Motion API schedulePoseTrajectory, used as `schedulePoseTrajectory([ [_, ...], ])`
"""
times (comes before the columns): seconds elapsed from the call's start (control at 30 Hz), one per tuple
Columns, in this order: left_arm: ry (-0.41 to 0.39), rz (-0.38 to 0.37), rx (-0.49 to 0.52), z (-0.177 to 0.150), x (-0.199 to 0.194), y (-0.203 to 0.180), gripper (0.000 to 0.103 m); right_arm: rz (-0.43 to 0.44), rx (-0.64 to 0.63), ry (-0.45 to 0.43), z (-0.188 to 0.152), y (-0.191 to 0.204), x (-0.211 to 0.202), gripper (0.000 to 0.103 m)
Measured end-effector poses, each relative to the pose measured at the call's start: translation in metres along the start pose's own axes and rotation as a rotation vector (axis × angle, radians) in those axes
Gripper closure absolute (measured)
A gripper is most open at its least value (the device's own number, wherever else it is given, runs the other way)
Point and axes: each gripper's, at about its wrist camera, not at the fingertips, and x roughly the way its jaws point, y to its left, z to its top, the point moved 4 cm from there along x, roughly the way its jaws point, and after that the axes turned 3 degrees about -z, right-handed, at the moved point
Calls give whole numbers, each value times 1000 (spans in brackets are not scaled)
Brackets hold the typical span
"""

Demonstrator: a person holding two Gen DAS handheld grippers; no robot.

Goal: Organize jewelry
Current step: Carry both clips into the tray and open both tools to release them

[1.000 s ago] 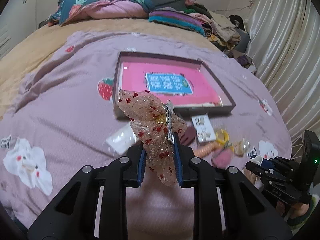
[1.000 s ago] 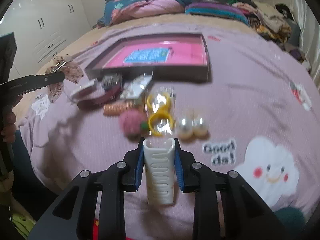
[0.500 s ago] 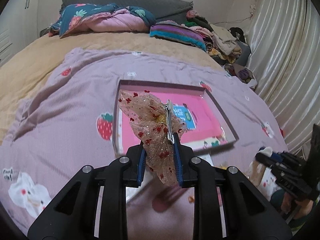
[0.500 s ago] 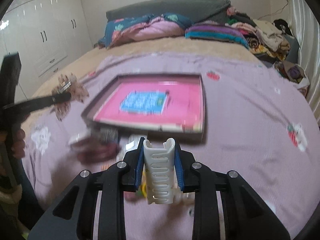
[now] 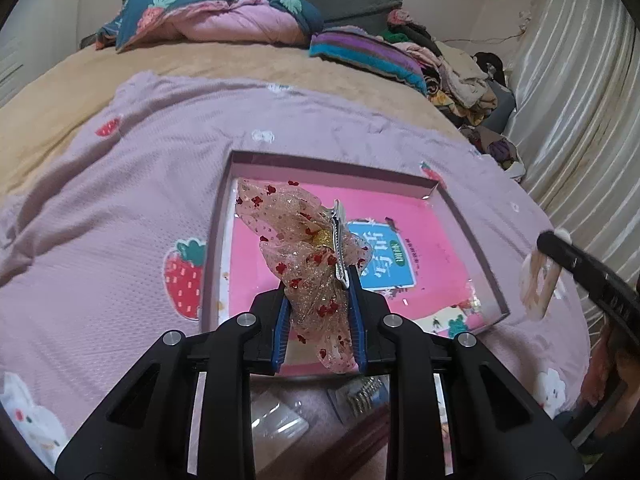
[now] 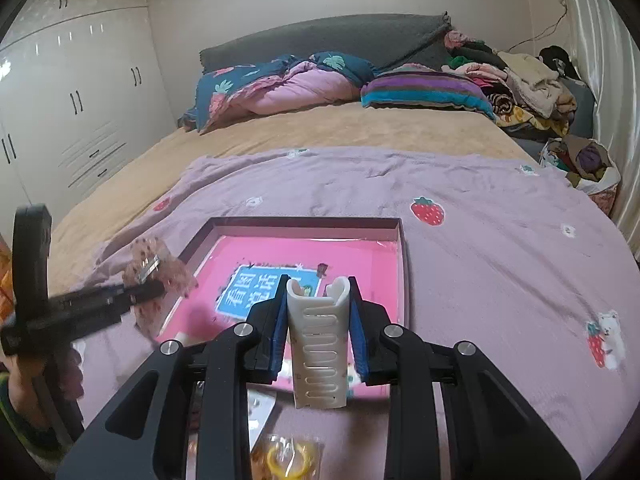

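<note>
Left gripper (image 5: 320,316): I have it clamped on the sheer bow hair clip (image 5: 304,248); both blue pads press the fabric.
Bow hair clip: it stands up and forward from between the fingers, its metal clip bar on the right side, dotted with red.
Right gripper (image 6: 319,338): I have it closed on the white claw clip (image 6: 318,344), which fills the gap between the fingers.
White claw clip: upright in the grip, curved tips pointing forward, toothed slots facing my camera.
Tray (image 6: 404,264): directly ahead of and below both grippers; shallow, dark-rimmed, pink liner with a blue label.
Bow relative to tray: held above the tray's near-left portion, not touching it.
Claw clip relative to tray: held above the near edge.
Yellow hair ties (image 6: 286,460): in a clear packet below the right gripper, on the purple blanket (image 6: 500,240).
Small packets (image 5: 360,394): beneath the left gripper, nearer than the tray.
</note>
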Motion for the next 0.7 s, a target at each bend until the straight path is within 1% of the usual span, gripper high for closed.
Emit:
schedulePoseTrajectory([
  [0.17, 41, 14, 10, -10, 20, 4, 85, -5, 36, 17, -1, -8, 27, 77],
  [0.2, 49, 18, 11, -12, 23, 5, 81, -4, 40, 23, -4, -9, 31, 77],
  [0.23, 55, 21, 11, -13, 25, 6, 80, -9, 41, 33, -7, -11, 37, 77],
  [0.33, 64, 34, 15, -15, 28, 9, 67, -22, 30, 58, -14, -12, 51, 77],
  [0.37, 66, 39, 17, -16, 29, 9, 60, -20, 32, 68, -16, -12, 55, 77],
  [0.4, 65, 43, 20, -16, 29, 9, 57, -16, 34, 76, -18, -12, 58, 77],
  [0.43, 65, 43, 23, -16, 28, 9, 57, -15, 30, 86, -20, -12, 63, 77],
  [0.47, 66, 40, 24, -16, 27, 9, 54, -18, 23, 91, -22, -11, 65, 77],
  [0.5, 64, 41, 21, -17, 25, 10, 45, -23, 15, 95, -24, -9, 68, 77],
  [0.6, 50, 47, 17, -14, 20, 12, 33, -24, 5, 107, -29, -7, 73, 77],
  [0.63, 44, 50, 13, -13, 18, 13, 31, -22, 6, 111, -30, -7, 74, 77],
  [0.67, 40, 51, 11, -12, 16, 13, 25, -23, 6, 113, -30, -7, 75, 77],
  [0.7, 35, 52, 10, -11, 14, 14, 23, -27, 7, 116, -31, -8, 76, 77],
])
